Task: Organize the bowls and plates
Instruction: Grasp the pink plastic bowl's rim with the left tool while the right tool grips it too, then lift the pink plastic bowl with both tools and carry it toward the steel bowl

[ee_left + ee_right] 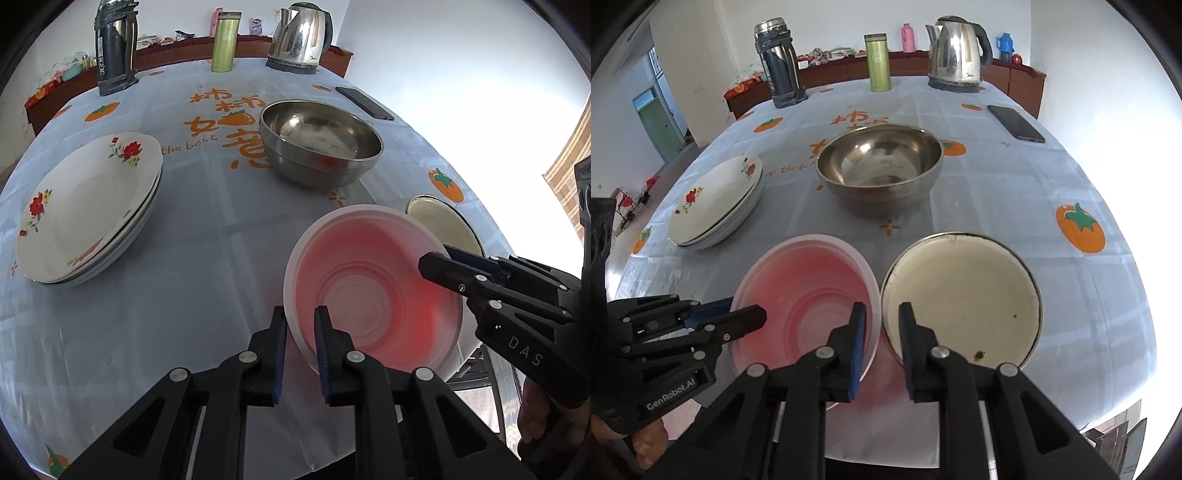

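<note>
A translucent pink plastic bowl (pixel 373 288) (pixel 809 295) stands at the table's near edge. My left gripper (pixel 300 325) straddles its left rim, jaws narrowly apart, one finger inside and one outside. My right gripper (pixel 882 321) straddles its right rim the same way, next to a cream enamel bowl (pixel 960 299) (pixel 443 221). I cannot tell if either pinches the rim. A steel bowl (pixel 319 142) (pixel 879 166) sits mid-table. A stack of floral plates (pixel 88 206) (pixel 716 199) lies at the left.
At the far edge stand a dark thermos (pixel 779 62), a green flask (pixel 877 62) and a steel kettle (pixel 956 51). A black phone (pixel 1015 123) lies at the right. The table edge runs just under both grippers.
</note>
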